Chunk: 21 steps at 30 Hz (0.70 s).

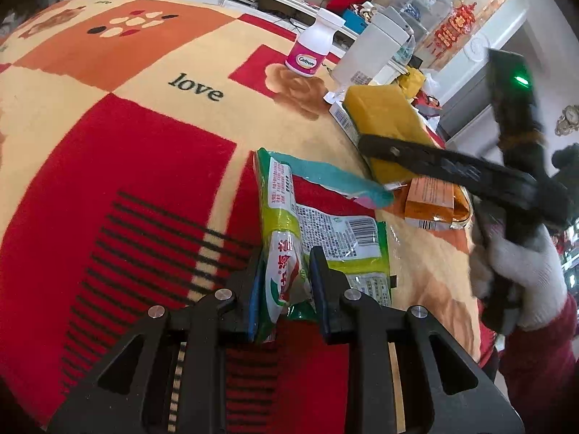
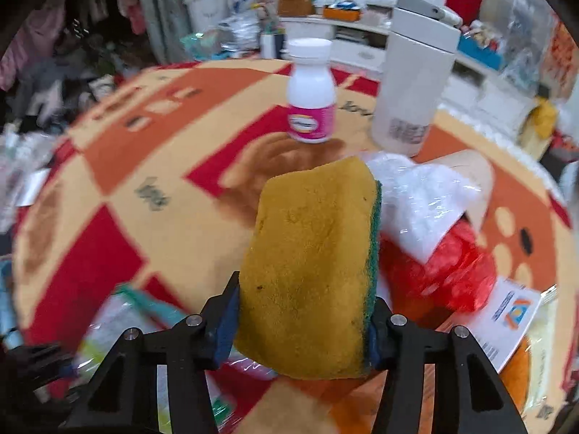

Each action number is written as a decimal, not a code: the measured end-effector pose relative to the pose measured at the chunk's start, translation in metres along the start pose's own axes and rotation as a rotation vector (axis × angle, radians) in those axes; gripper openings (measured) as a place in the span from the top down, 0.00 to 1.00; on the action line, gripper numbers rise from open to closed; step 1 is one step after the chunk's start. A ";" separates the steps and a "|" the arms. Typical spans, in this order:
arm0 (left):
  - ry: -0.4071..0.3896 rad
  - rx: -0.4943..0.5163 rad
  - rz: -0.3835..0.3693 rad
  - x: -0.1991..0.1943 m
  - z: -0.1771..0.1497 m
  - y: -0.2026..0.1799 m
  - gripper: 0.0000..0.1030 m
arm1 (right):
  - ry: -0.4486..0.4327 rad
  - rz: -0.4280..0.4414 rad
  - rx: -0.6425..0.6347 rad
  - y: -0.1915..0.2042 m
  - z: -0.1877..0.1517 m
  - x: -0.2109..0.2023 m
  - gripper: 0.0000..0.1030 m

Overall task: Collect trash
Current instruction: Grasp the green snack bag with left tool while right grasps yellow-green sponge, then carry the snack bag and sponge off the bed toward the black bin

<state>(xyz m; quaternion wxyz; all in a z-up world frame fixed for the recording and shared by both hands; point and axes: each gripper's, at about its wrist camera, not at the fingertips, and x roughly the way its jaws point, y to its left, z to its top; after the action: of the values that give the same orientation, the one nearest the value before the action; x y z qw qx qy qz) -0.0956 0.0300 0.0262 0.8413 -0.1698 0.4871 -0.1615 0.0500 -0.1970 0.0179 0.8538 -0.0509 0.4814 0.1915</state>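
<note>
My left gripper point(image 1: 287, 256) is shut on a crumpled green and white snack wrapper point(image 1: 286, 278), which stands up between its blue pads above the patterned tablecloth point(image 1: 144, 144). My right gripper point(image 2: 305, 296) is shut on a yellow sponge point(image 2: 315, 235) with a green scouring side, its pads pressing on both faces. In the left wrist view the same sponge point(image 1: 383, 115) sits at the right under a black finger point(image 1: 452, 170) of the right gripper, held by a white-gloved hand point(image 1: 521, 271).
More litter lies around: a flat green-white packet point(image 1: 343, 242), a teal strip point(image 1: 336, 179), an orange packet point(image 1: 430, 199), a red plastic bag point(image 2: 445, 271), clear plastic point(image 2: 423, 202) and a leaflet point(image 2: 510, 318). A pink-labelled white bottle point(image 2: 313, 97) and a tall white container point(image 2: 416, 86) stand behind.
</note>
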 end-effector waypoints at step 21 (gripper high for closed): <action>-0.004 -0.017 0.063 -0.005 0.005 0.010 0.62 | 0.136 0.064 -0.041 0.010 -0.042 0.009 0.46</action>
<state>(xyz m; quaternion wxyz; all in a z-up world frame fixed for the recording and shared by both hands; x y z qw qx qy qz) -0.0921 0.0415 0.0283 0.8455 -0.1617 0.4919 -0.1305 0.0171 -0.1964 -0.0110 0.8114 -0.0660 0.5356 0.2245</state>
